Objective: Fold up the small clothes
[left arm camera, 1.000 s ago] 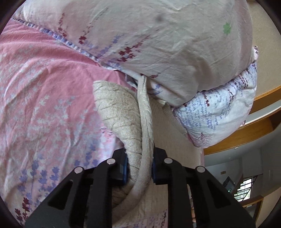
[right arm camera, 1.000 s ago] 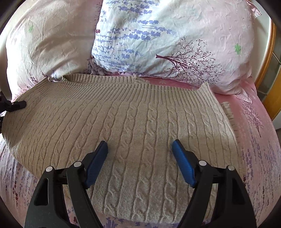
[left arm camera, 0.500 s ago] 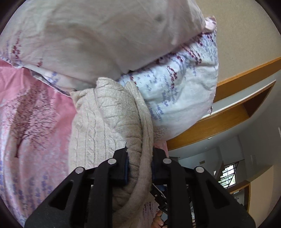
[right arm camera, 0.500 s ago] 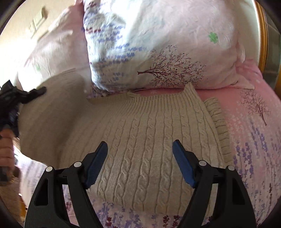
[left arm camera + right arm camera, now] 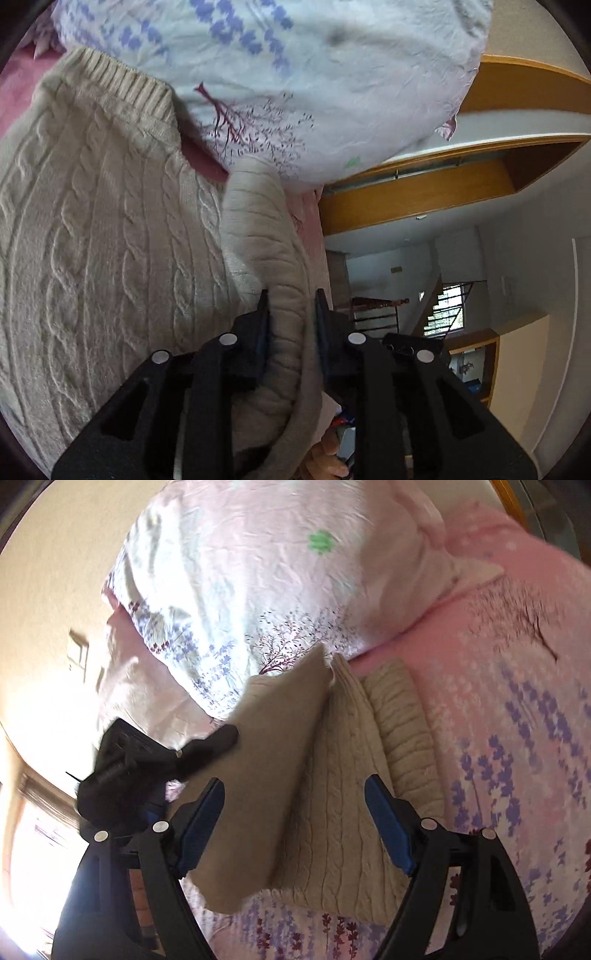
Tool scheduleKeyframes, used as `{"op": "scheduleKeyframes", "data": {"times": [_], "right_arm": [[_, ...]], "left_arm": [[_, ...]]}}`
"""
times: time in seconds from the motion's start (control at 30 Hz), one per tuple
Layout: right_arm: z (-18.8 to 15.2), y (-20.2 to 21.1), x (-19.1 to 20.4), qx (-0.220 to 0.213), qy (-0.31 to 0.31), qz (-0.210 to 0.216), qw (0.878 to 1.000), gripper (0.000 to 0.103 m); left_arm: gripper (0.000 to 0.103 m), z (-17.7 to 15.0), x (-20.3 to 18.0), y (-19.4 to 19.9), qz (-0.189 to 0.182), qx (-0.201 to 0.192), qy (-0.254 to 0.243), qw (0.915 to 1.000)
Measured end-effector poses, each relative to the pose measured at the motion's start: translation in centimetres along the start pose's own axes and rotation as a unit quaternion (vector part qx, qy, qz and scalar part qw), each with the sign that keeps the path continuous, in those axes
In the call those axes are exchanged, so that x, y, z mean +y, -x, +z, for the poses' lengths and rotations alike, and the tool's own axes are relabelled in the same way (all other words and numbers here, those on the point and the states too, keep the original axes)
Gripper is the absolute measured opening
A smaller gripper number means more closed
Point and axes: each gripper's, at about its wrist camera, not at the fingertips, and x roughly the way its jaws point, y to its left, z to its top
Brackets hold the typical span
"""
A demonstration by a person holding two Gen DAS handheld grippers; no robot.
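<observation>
A beige cable-knit sweater [image 5: 92, 236] lies on the pink floral bedspread [image 5: 517, 709]. My left gripper [image 5: 290, 306] is shut on the sweater's edge and holds that side lifted over the rest of the garment. In the right wrist view the left gripper [image 5: 218, 742] shows at the left, carrying the raised flap of the sweater [image 5: 280, 760] across. My right gripper [image 5: 295, 805] is open and empty, just above the lower part of the sweater.
Two floral pillows [image 5: 266, 590] lie at the head of the bed, touching the sweater's far edge; one also shows in the left wrist view [image 5: 314, 74]. A wooden door frame [image 5: 424, 192] and a stair rail [image 5: 380, 310] stand beyond the bed.
My left gripper has swung the held side of the sweater up and over toward the right. The right gripper has stayed open and tilted, with the sweater now seen edge-on.
</observation>
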Motion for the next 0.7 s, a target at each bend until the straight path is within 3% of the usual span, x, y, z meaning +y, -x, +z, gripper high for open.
{"op": "scheduleKeyframes", "data": {"times": [0.07, 0.13, 0.17, 0.23, 0.4, 0.47, 0.5, 0.57, 0.7], "right_arm": [[0.3, 0.1, -0.4, 0.008, -0.016, 0.013, 1.000, 0.080], [0.3, 0.0, -0.9, 0.015, -0.030, 0.023, 0.999, 0.080], [0.4, -0.2, -1.1, 0.020, -0.039, 0.023, 0.999, 0.080], [0.5, -0.4, -1.5, 0.027, -0.047, 0.021, 0.998, 0.079], [1.4, -1.0, -1.8, 0.023, -0.057, 0.005, 0.998, 0.062], [1.8, -1.5, -1.8, 0.022, -0.051, -0.013, 0.998, 0.050], [2.0, -1.7, -1.8, 0.024, -0.048, -0.022, 0.998, 0.046], [2.1, -2.1, -1.8, 0.025, -0.030, -0.052, 0.998, 0.023], [2.2, -1.6, 1.7, -0.013, 0.070, -0.109, 0.991, 0.017]], "left_arm": [[0.024, -0.1, 0.2, 1.4, -0.021, -0.005, -0.001, 0.9998], [0.040, -0.2, -0.1, 3.8, -0.021, -0.023, -0.017, 0.9994], [0.046, -0.4, -0.3, 5.3, -0.014, -0.038, -0.028, 0.9988], [0.047, -0.9, -0.3, 8.3, 0.019, -0.064, -0.047, 0.9966], [0.051, -1.7, 1.7, 12.7, 0.137, -0.087, -0.064, 0.9848], [0.051, -1.2, 3.0, 13.7, 0.165, -0.084, -0.060, 0.9809], [0.051, -1.4, 3.7, 14.0, 0.172, -0.082, -0.055, 0.9802], [0.052, -1.6, 5.1, 13.9, 0.175, -0.073, -0.046, 0.9809], [0.053, -2.4, 6.1, 12.7, 0.168, -0.046, -0.048, 0.9836]]}}
